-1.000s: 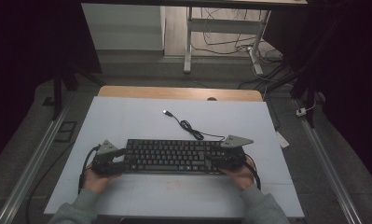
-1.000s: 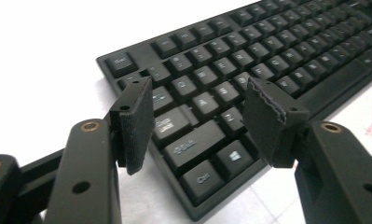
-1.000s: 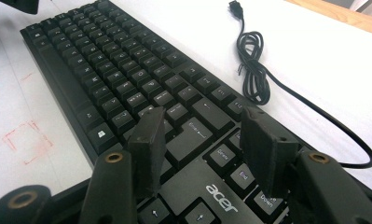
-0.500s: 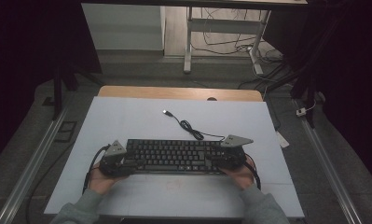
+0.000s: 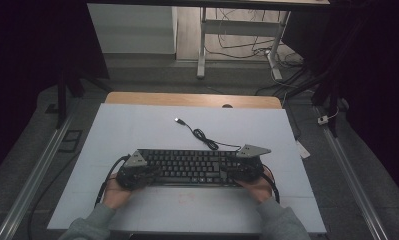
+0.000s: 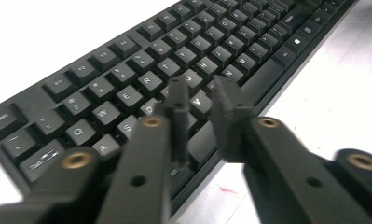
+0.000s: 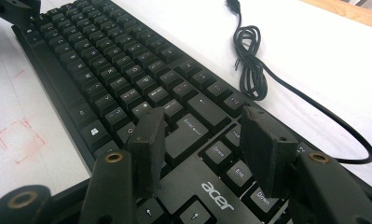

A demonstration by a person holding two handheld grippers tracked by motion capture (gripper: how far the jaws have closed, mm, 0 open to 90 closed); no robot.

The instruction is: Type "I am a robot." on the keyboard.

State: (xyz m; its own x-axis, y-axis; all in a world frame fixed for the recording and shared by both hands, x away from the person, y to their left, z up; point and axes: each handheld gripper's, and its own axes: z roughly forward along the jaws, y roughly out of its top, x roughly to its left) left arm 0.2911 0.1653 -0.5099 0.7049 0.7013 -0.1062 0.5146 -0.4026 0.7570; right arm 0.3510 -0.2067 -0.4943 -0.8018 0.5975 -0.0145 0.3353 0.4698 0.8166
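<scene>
A black Acer keyboard (image 5: 187, 167) lies across the white table top, and its black cable (image 5: 202, 135) curls away toward the far side. My left gripper (image 5: 147, 175) hovers over the keyboard's left end. In the left gripper view its jaws (image 6: 201, 95) have just been closing. They stand a narrow gap apart above the letter keys (image 6: 174, 56), pinching nothing. My right gripper (image 5: 232, 172) is over the right end. Its wide-apart jaws (image 7: 202, 135) sit above the Enter and navigation keys (image 7: 127, 70), with nothing gripped.
The cable (image 7: 251, 65) ends in a loose USB plug (image 5: 177, 120) on the white sheet. A faint red square mark (image 7: 18, 140) is drawn near the table's front edge. A wooden strip (image 5: 192, 99) borders the far side, and metal rails (image 5: 32, 170) flank the table.
My left hand has slid to the right, from beside the keyboard's left end onto it. The right hand and the keyboard have stayed put.
</scene>
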